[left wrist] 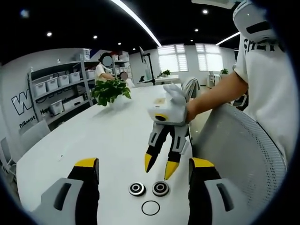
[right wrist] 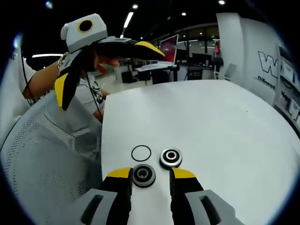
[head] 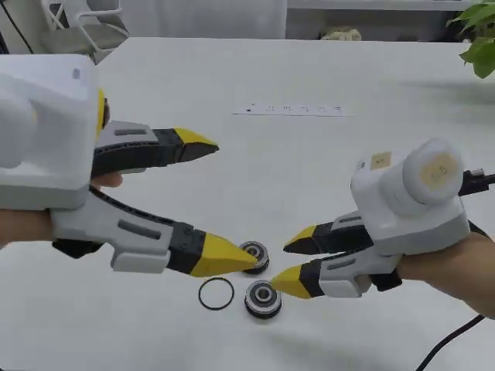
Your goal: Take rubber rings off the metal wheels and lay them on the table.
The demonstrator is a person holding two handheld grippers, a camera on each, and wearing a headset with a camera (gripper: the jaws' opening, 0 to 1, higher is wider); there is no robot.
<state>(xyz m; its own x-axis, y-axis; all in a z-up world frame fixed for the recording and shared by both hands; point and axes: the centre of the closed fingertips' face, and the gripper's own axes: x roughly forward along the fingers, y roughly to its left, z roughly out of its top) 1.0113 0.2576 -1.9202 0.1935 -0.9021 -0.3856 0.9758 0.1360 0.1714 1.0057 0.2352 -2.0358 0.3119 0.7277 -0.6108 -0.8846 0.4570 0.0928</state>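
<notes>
Status check from my console: one rubber ring (head: 216, 294) lies flat and free on the white surface (head: 325, 178), in the lower centre of the head view, so I count at least one removal as complete. Two metal wheels rest flat just to the right of it. The first wheel (head: 263, 299) is just beside the ring, and the second wheel (head: 254, 255) is directly above the first in the frame, close to it. Both wheels show a dark band around the rim, which I judge to be rubber not yet removed. I cannot tell how many rings each wheel carries, so I rate the task as begun, with most of it left to do. The left tongs (head: 235, 203) are spread wide and hold nothing. One yellow tip sits high at centre left, and the other reaches down to just beside the second wheel. In the left gripper view, both wheels and the ring lie in the broad gap between the jaws. The right tongs (head: 279, 263) enter from the right of the frame, set narrow with a small gap between the tips, and they carry nothing. In the right gripper view, the first wheel sits at the mouth of that gap, but I cannot tell whether either tip touches it. I judge the step in hand to be lining up on the first wheel for the next ring.
</notes>
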